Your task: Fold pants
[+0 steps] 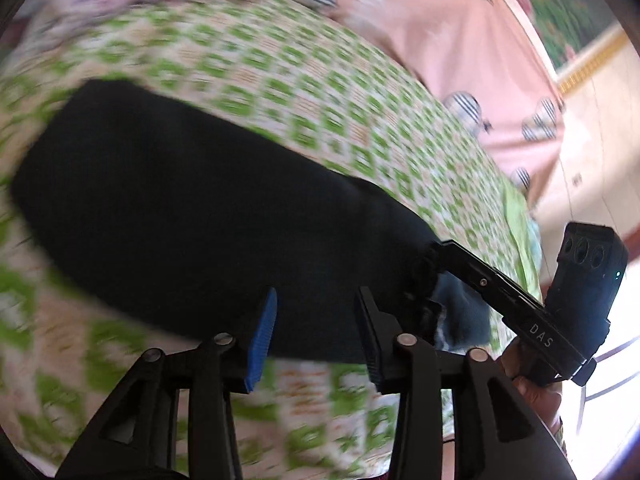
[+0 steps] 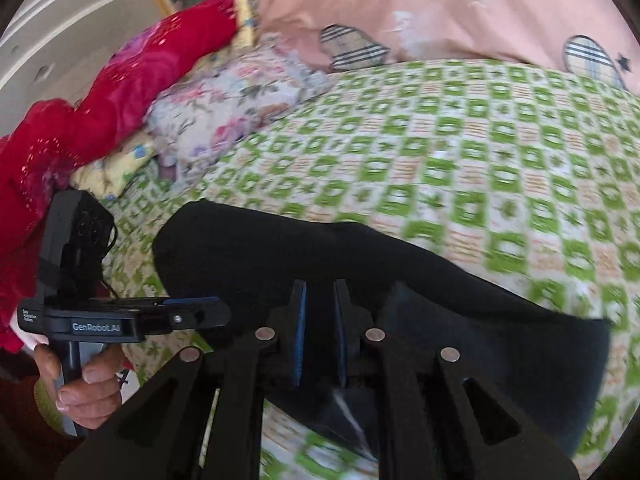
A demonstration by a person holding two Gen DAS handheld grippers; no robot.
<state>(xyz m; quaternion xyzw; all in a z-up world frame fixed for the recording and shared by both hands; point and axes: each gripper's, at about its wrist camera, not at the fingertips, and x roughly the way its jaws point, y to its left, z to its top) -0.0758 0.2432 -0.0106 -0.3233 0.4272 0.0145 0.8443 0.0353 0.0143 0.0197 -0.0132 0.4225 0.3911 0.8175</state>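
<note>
**Pants on bed, right side gripped**

Black pants (image 1: 192, 208) are lying mid-frame across the green-checked bedspread (image 1: 280, 92). Left gripper (image 1: 316, 324) is standing partly open at lower centre, fabric behind it, pads not pressing. Right gripper (image 2: 320, 332) is pinching a pants fold, jaws narrow, bottom centre of its view.

Pants (image 1: 192, 208) matt black cloth; bedspread (image 1: 320, 92) woven, checked.

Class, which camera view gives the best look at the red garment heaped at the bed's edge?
The right wrist view: the red garment fills its upper left, folds and sparkly trim visible beside the floral pillow. The left wrist view shows none of it, only black pants on the green-checked bedspread.
</note>
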